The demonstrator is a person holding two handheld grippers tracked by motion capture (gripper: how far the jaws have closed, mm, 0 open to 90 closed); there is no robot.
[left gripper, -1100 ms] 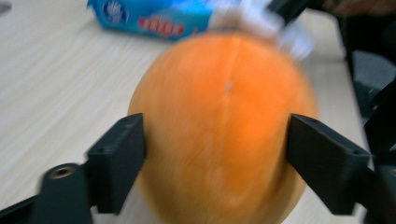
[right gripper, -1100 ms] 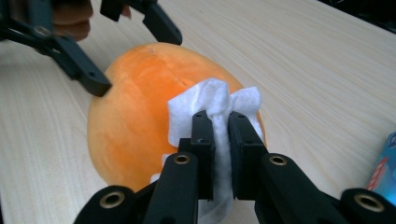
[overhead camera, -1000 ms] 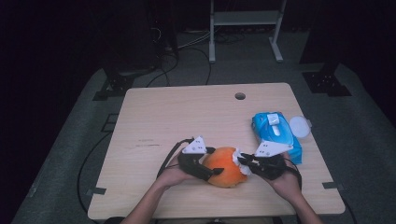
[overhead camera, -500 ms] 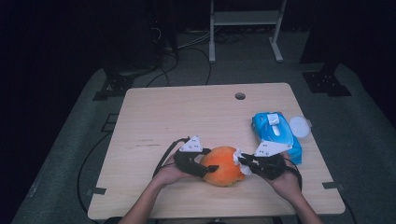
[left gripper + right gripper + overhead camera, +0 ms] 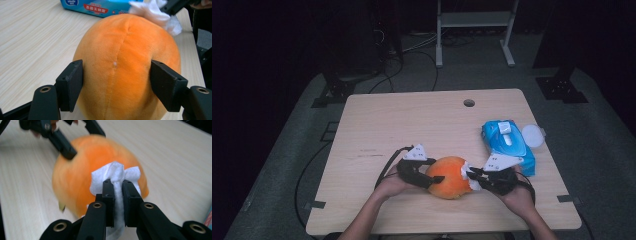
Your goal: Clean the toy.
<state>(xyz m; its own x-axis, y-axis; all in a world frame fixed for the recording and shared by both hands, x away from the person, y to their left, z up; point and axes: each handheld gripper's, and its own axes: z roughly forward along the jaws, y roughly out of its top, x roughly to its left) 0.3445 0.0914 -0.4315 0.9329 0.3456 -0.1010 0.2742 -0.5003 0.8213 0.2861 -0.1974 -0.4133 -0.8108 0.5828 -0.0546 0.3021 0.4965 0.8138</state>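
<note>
At the wooden table's [image 5: 412, 125] near edge, the left gripper [image 5: 428, 178], its jaws having just closed, clamps an orange plush ball [image 5: 451, 176]. The right gripper [image 5: 476, 177] pinches a white wipe [image 5: 115, 176] against the ball's far side, near a blue wipes pack [image 5: 507, 142].

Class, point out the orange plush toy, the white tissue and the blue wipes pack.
orange plush toy [image 5: 125, 62], left gripper view, centre seam
white tissue [image 5: 115, 173], right gripper view, bunched top
blue wipes pack [image 5: 507, 145], high view, top face

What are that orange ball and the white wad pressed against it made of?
The orange ball looks like a plush toy: short fuzzy pile, with a stitched seam down its middle. The white wad looks like a soft wet wipe or tissue, matte and crumpled.
</note>
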